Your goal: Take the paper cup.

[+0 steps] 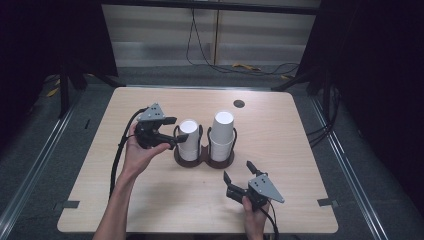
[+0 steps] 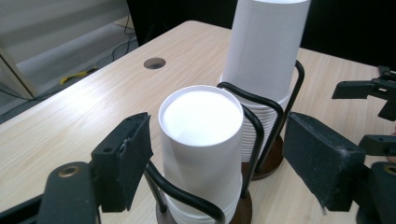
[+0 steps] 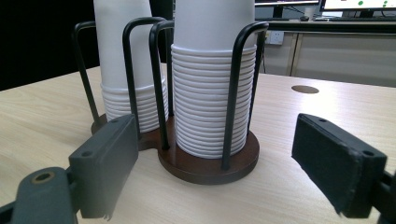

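Early in the pick: left hand-held gripper point(image 2: 210, 158) released, straddling the shorter paper cup stack point(image 2: 201, 135) ungrasped; right hand-held gripper point(image 1: 238, 176) released, waiting near the cup holder point(image 3: 205, 163).

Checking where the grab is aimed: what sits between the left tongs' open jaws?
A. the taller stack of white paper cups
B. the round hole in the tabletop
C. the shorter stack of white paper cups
C: in the left gripper view the left tongs stand open on either side of the shorter cup stack, not touching it.
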Demonstrator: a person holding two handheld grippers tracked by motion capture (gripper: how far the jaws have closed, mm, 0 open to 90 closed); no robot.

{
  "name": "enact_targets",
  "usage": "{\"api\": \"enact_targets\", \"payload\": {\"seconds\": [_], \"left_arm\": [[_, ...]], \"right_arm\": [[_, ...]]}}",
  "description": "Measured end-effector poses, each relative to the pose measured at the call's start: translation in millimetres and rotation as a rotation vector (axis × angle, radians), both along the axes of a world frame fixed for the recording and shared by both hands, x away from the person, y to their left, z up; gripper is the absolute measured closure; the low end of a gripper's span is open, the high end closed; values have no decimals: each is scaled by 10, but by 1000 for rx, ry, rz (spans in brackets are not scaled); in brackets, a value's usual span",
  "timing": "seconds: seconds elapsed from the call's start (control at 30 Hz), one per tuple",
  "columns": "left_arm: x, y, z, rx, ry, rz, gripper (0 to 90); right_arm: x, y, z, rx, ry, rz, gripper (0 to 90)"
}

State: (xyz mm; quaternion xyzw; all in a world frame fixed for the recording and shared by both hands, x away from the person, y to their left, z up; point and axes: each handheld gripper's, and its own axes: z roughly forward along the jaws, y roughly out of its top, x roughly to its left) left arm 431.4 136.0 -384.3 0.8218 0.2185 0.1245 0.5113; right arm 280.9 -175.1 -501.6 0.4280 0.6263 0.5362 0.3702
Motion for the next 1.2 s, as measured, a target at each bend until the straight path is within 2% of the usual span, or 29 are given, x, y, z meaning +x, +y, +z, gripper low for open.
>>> {"api": "enact_targets", "payload": {"seconds": [0.03, 0.07, 0.1, 0.23, 0.33, 0.37, 0.4, 0.43, 0.47, 0.53, 0.6, 0.63, 0.73, 0.8, 0.87, 0.9, 0.97, 1.0, 1.2], "left_arm": [[38, -10, 25, 26, 3, -4, 237], [38, -10, 25, 26, 3, -4, 237], [69, -39, 54, 57, 20, -15, 237], [114, -87, 104, 94, 25, -23, 237], [148, -130, 143, 120, 48, -40, 237], [163, -170, 160, 146, 54, -49, 237], [163, -170, 160, 146, 54, -49, 237], [182, -203, 167, 189, 55, -52, 237], [193, -221, 168, 204, 59, -52, 237], [213, -230, 166, 207, 65, -59, 237], [249, -254, 156, 231, 88, -54, 237], [276, -263, 142, 246, 93, -67, 238], [313, -295, 122, 261, 113, -66, 246], [339, -325, 129, 298, 123, -80, 246], [358, -351, 137, 316, 129, -80, 246], [370, -374, 144, 348, 133, -82, 246], [389, -395, 150, 346, 145, -78, 245], [400, -405, 156, 367, 142, -83, 245], [439, -442, 171, 396, 154, -88, 241]], "right_arm": [[0, 0, 0, -1, 0, 0, 141], [0, 0, 0, -1, 0, 0, 141], [0, 1, 0, -1, 0, 0, 142], [0, 1, 0, -1, 0, 0, 141], [1, 1, 0, -1, 0, 0, 142], [0, 1, 0, -1, 0, 0, 142], [0, 1, 0, -1, 0, 0, 142], [1, 2, 0, -1, 1, 0, 142], [1, 1, 0, -1, 1, 1, 142], [0, 2, 0, -1, 0, -1, 142], [0, 2, 0, -1, 0, 0, 142], [1, 2, 0, -1, 0, 0, 142], [1, 3, 0, -3, -1, -1, 143], [0, 2, 1, -4, 2, -4, 143], [0, 2, 0, -4, 0, 1, 143], [1, 2, 0, -3, 0, 0, 143], [1, 3, -1, -4, -1, -1, 143], [2, 5, 0, -3, -1, -2, 143], [3, 3, 0, -4, 0, -1, 143]]}}
